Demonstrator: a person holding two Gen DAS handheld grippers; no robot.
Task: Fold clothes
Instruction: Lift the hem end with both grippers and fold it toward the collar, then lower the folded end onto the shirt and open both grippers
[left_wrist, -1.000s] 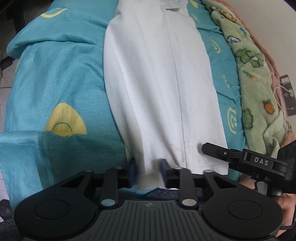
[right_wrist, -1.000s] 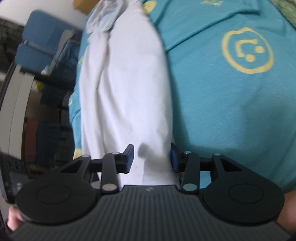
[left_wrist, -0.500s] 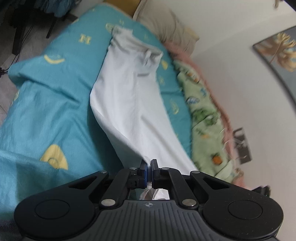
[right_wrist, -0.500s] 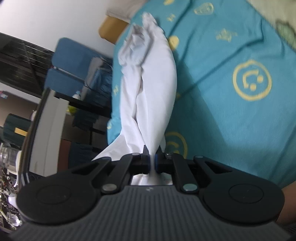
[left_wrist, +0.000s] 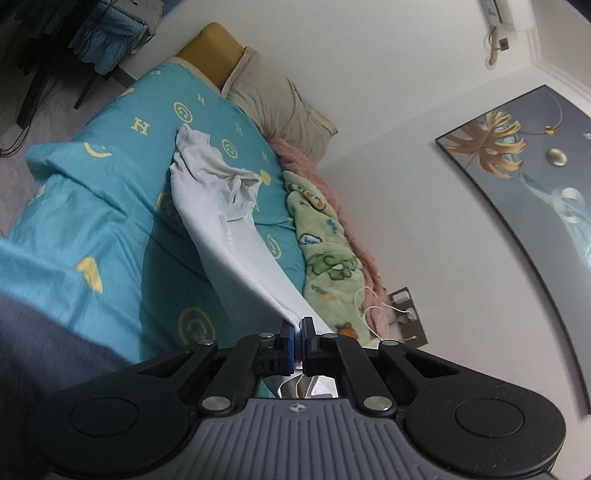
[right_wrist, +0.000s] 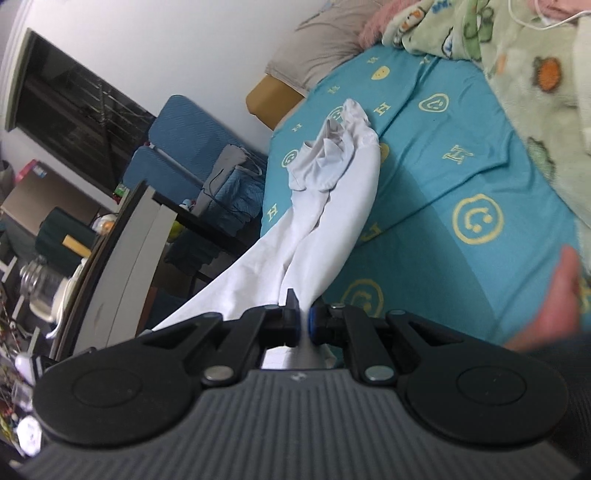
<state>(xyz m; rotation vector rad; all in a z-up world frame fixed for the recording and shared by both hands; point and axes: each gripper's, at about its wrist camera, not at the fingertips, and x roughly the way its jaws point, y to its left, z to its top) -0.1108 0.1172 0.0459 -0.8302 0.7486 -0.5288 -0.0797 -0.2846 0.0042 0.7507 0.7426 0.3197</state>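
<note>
A long white garment stretches over the teal bed cover, its near end lifted off the bed and its far end crumpled near the pillow. My left gripper is shut on one near corner of it. In the right wrist view the same white garment rises from the bed to my right gripper, which is shut on the other near corner. The cloth hangs taut between the grippers and the bed. Its hem below the fingers is hidden.
A green cartoon-print blanket and a pink fluffy one lie along the wall side. A beige pillow sits at the head. A desk edge with clutter and a blue chair stand beside the bed. A hand shows at right.
Both grippers closed on the garment's near edge, then rose and tilted up, lifting that end off the bed. The views now take in the pillow, wall and desk.
</note>
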